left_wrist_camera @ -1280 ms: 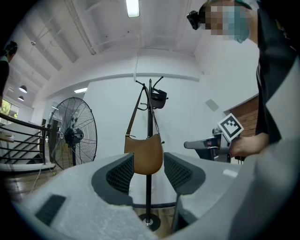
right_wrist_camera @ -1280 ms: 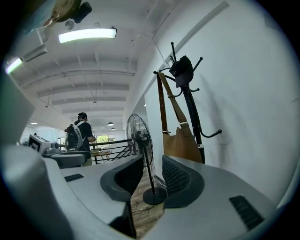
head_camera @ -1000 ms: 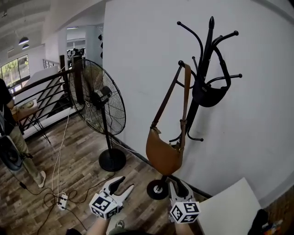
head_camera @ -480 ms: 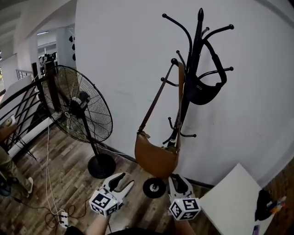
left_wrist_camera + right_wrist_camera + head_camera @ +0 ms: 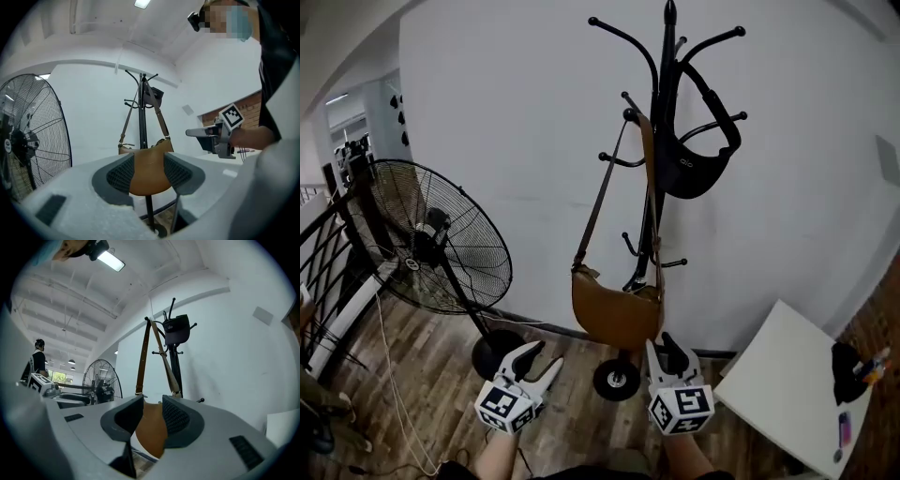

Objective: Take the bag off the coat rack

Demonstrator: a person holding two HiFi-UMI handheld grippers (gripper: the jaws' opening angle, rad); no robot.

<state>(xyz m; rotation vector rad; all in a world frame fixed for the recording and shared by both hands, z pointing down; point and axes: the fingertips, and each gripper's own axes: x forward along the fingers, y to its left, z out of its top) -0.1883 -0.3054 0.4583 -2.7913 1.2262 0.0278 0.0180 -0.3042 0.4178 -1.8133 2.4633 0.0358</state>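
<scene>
Left claw (image 5: 541, 360) spread, empty | right claw (image 5: 662, 347) spread, empty; both held low, just under brown bag (image 5: 614, 317) | brown bag hangs by strap on coat rack (image 5: 667, 42)

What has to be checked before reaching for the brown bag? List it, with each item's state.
1. Left gripper ready: ok, jaws apart with nothing between them.
2. Right gripper ready: ok, jaws apart and empty.
3. Brown bag on the coat rack: ok, its strap hangs over a hook.
4. Grip on the bag: not ok, both grippers are short of it and touch nothing.
5. Strap free of the black bag hung higher up: cannot tell, as they overlap near the pole.
6. Fan out of the way: ok, it stands apart on the left.
</scene>
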